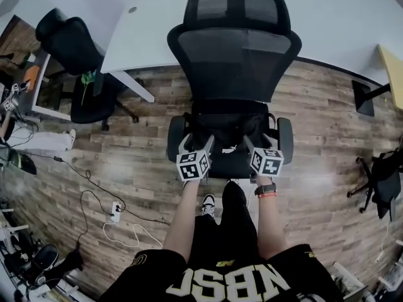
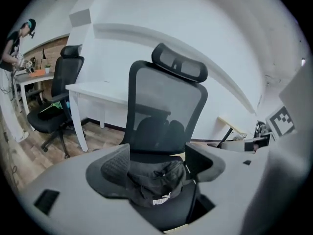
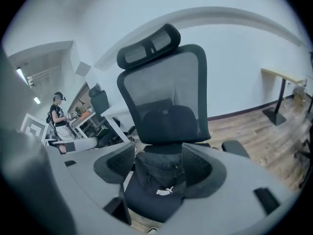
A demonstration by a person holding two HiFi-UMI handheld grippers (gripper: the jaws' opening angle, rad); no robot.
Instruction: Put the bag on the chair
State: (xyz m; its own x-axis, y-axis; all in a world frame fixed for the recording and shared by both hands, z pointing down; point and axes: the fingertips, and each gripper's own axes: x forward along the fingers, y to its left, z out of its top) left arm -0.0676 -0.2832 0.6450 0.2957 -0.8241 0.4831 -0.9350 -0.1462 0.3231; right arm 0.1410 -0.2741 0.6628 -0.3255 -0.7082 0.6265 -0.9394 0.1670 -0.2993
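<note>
A black bag (image 1: 228,134) with a small white logo lies on the seat of a black mesh office chair (image 1: 233,49). Both grippers hover at the seat's front edge, side by side. In the head view my left gripper (image 1: 197,145) is open, and my right gripper (image 1: 260,145) beside it is open too. In the left gripper view the bag (image 2: 156,182) shows between the spread jaws of the left gripper (image 2: 156,165), and the pads do not press it. The right gripper view has the bag (image 3: 159,182) lying beyond the wide jaws of the right gripper (image 3: 159,163).
A white desk (image 1: 145,30) stands behind the chair, with a second black chair (image 1: 82,61) to the left. A power strip and cables (image 1: 115,212) lie on the wood floor at left. Another chair (image 1: 381,181) stands far right. A person (image 2: 14,43) works at a far desk.
</note>
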